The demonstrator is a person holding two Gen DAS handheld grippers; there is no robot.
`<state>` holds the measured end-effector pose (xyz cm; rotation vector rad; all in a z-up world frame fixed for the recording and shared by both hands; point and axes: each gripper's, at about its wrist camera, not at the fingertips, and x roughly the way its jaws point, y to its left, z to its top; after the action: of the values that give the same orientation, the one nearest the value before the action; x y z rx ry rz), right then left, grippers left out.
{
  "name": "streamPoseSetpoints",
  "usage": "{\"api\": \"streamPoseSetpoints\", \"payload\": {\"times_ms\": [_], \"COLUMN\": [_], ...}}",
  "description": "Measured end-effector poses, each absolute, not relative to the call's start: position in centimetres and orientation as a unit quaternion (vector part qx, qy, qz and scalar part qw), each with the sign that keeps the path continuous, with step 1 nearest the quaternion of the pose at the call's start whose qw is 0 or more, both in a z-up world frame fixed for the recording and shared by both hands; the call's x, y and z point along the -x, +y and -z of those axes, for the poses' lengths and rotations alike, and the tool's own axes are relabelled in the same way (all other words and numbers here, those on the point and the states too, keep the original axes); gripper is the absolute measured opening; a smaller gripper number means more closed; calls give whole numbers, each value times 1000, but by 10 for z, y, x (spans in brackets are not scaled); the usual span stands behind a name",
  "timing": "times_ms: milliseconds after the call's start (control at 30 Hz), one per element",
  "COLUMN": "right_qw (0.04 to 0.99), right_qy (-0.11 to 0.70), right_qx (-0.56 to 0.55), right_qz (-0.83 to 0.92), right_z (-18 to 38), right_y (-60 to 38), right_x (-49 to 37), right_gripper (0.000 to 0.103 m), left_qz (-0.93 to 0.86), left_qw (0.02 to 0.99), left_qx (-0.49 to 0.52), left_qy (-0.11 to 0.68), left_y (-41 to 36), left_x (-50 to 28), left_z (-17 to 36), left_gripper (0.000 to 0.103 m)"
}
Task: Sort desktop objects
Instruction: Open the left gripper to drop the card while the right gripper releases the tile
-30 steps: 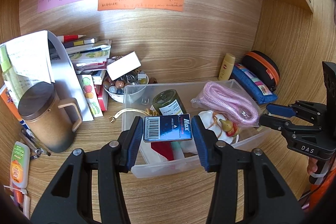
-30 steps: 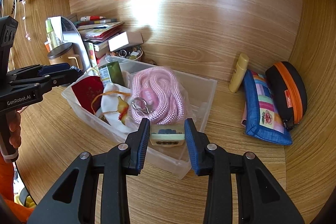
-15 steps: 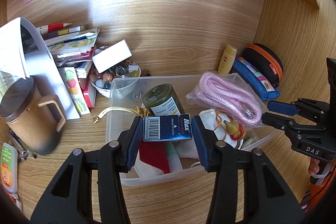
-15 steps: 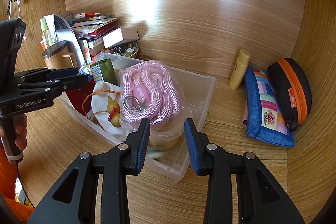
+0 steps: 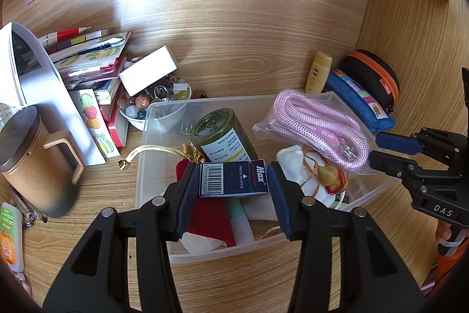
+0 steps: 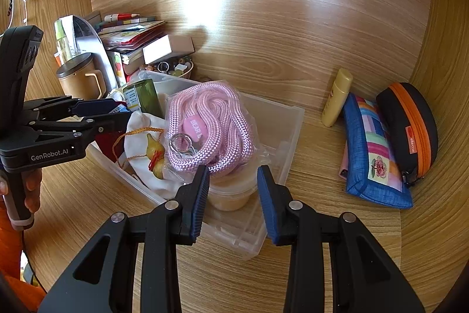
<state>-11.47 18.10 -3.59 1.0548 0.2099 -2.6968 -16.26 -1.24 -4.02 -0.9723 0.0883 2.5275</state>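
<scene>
My left gripper point(image 5: 233, 187) is shut on a dark blue Max box point(image 5: 233, 179), its barcode facing up. It hangs over the near left part of a clear plastic bin point(image 5: 222, 253). Inside the bin lie a green can point(image 5: 222, 134), a bagged pink rope point(image 5: 316, 125) and a white pouch point(image 5: 293, 157) with a gourd charm. My right gripper point(image 6: 233, 195) stands open over the bin's near corner, nothing pressed between its pads. Through its gap a lidded clear cup point(image 6: 231, 194) shows under the rope point(image 6: 211, 119). The left gripper point(image 6: 121, 111) reaches in from the left.
A brown mug point(image 5: 32, 163), stacked books point(image 5: 88, 57), a white box point(image 5: 149, 74) and a bowl of marbles point(image 5: 140, 107) crowd the left. A yellow bottle point(image 6: 337, 97), blue pouch point(image 6: 372, 154) and black-orange case point(image 6: 410, 125) lie right of the bin. Wooden walls close in behind and right.
My left gripper has come forward and down over the bin, still holding the blue box. A small box seen between my right fingers a second ago is gone; the cup shows there now.
</scene>
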Motion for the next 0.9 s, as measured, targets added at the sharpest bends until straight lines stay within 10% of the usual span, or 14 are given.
{"api": "streamPoseSetpoints", "payload": {"times_ms": [300, 900], "right_qw": [119, 110], "right_qy": [75, 82], "right_qx": [-354, -316], "right_qz": [925, 939], "right_z": [28, 10], "right_y": [179, 167], "right_x": [108, 85], "right_gripper": [32, 69], "left_qz": [-916, -933], "left_qw": [208, 175], "left_qx": [343, 312], "left_qy": [27, 31], "left_y": [-17, -31], "left_x": [158, 132], "left_z": [34, 12], "left_gripper": [59, 91]}}
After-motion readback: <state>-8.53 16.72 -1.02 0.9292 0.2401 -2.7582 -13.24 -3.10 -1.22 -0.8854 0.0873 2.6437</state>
